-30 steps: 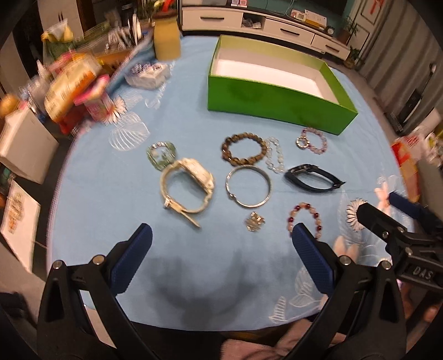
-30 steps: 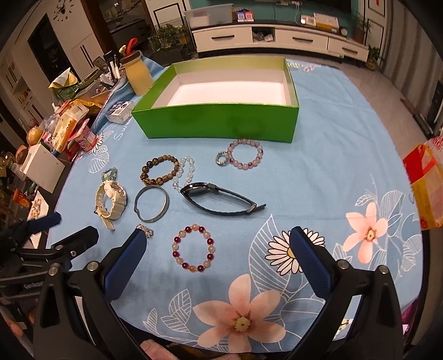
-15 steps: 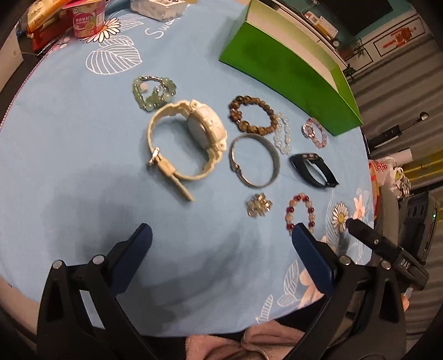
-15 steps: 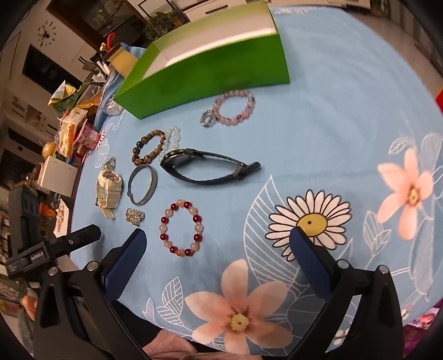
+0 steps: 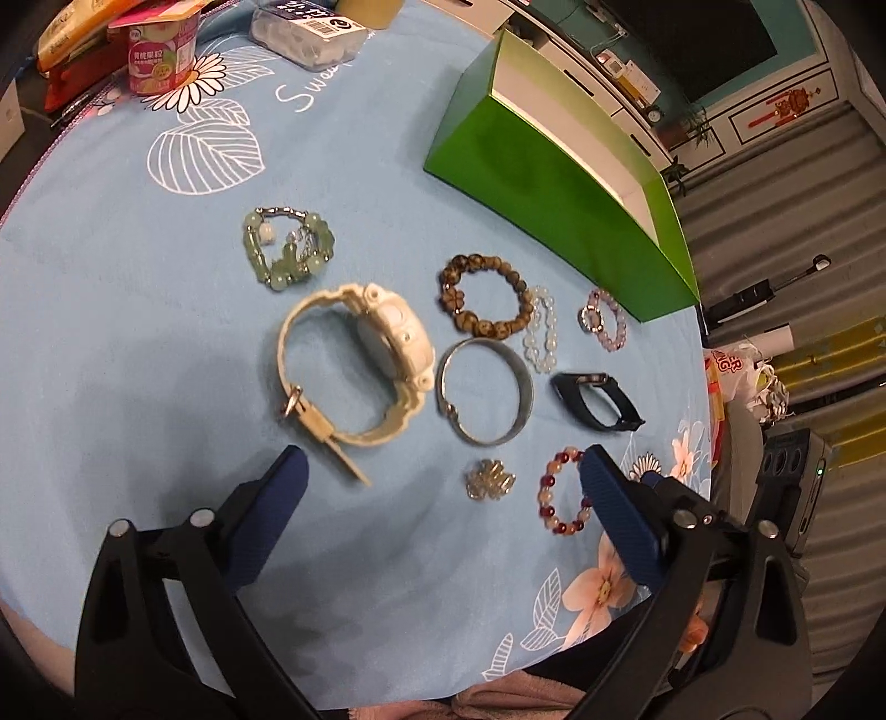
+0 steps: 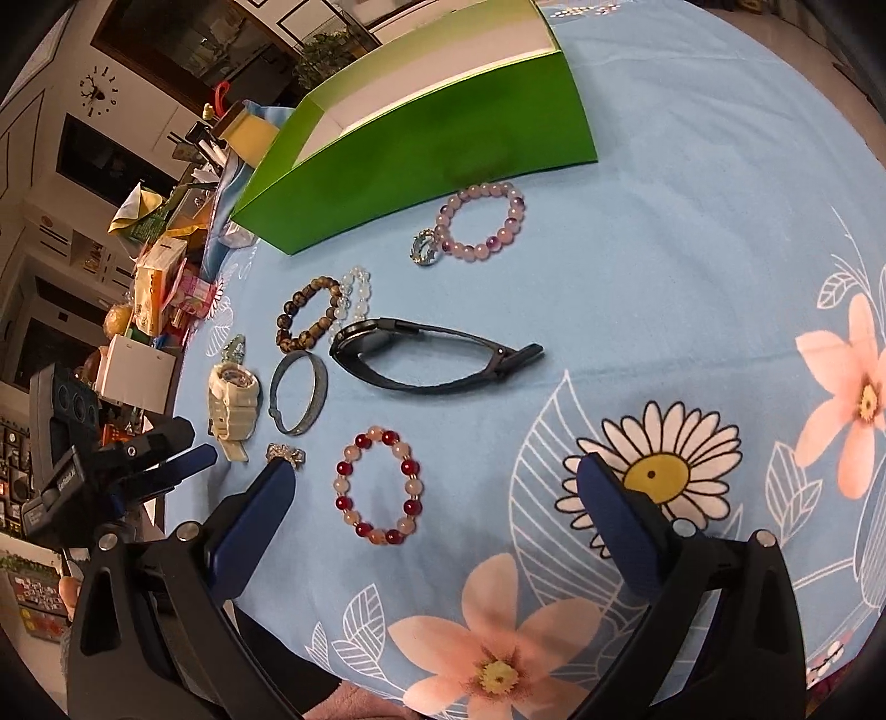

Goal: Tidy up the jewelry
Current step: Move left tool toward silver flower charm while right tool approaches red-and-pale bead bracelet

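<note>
Blue floral tablecloth [image 6: 692, 232] bears a green box [image 6: 443, 144], perhaps empty.

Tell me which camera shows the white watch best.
The left wrist view. There the white watch lies near the centre, large, with its case, strap loop and buckle all clear. In the right wrist view the same watch is small, near the left edge, close to the left gripper.

Wall clock [image 6: 99, 91] on white wall; low white cabinet [image 5: 603, 50] behind; grey curtains [image 5: 797, 183] at side.
</note>
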A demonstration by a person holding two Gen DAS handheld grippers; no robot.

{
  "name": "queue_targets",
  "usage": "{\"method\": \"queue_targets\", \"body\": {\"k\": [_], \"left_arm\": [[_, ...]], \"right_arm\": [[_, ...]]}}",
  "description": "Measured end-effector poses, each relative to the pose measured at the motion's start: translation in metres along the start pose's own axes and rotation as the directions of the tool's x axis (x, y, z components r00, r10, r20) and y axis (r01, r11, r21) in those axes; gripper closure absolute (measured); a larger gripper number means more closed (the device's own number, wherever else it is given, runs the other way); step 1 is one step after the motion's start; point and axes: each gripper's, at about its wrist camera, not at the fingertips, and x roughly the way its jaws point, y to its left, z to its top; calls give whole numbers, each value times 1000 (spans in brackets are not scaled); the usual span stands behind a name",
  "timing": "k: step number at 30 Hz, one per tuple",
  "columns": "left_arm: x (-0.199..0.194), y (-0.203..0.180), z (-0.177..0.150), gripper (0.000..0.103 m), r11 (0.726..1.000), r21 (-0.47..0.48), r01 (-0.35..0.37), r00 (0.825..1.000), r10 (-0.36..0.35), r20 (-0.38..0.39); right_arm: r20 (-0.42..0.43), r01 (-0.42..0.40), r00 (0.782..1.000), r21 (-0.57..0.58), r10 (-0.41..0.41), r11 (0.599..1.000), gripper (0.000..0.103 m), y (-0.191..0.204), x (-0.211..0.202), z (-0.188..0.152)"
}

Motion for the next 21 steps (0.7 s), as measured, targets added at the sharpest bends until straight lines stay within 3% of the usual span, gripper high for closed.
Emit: {"method": "queue_targets", "body": {"k": [9,16,21], "left_arm": [[12,-13,-7,14,998,54,22,998,-18,-61],[21,-28,-12,31,994,106,11,996,-2,-85],[25,-37,-15,32,992,126,16,995,-4,-95]], "right_arm": [[-14,-6,1000,-16,6,1000,10,2,5,1],[-20,-11,1000,-23,10,1000,11,3,6,1],[-15,-13,1000,-18,13,1000,11,1,4,2]]}}
